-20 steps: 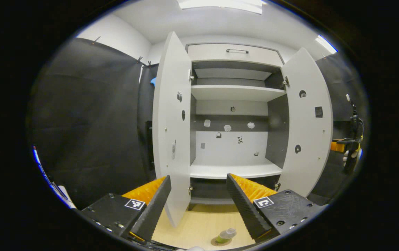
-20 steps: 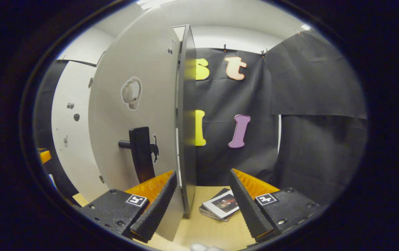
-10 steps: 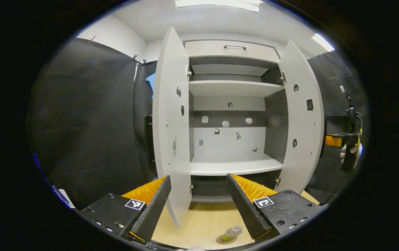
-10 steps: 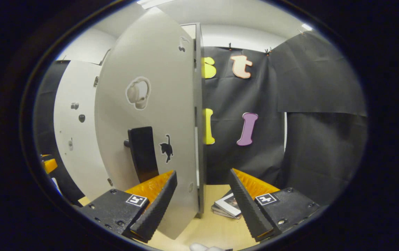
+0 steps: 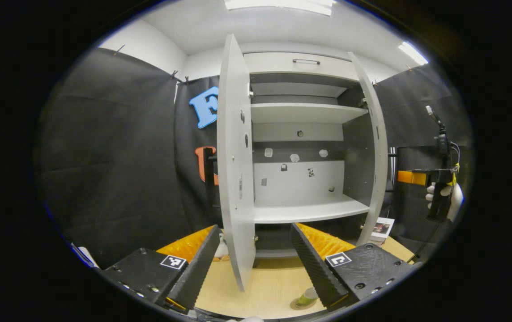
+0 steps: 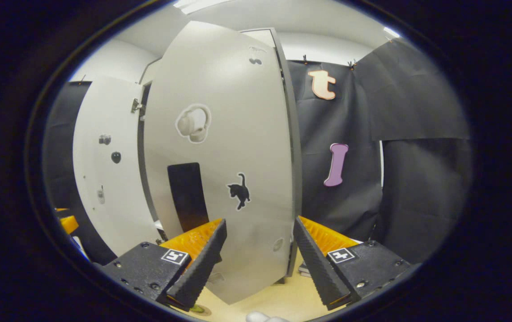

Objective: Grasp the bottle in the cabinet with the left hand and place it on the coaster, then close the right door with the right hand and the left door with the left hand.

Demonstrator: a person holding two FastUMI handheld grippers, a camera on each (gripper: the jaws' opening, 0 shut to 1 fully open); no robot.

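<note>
- Pale tabletop [image 5: 265, 286] carries the bottle [image 5: 306, 298], already standing on its coaster [image 5: 296, 306] before the open cabinet [image 5: 300, 134]
- Right gripper [image 6: 256, 250], jaws wide and empty, faces the right door [image 6: 224, 170], now turned broader to it than a second ago; a push shut seems next
- Left gripper [image 5: 251, 255], jaws wide, waits by the left door [image 5: 236, 170]

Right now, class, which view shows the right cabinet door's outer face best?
The right gripper view: the right door faces it broadly, showing its handle and cat sticker. The left gripper view shows that door nearly edge-on, as a narrow strip beside the shelves.
</note>
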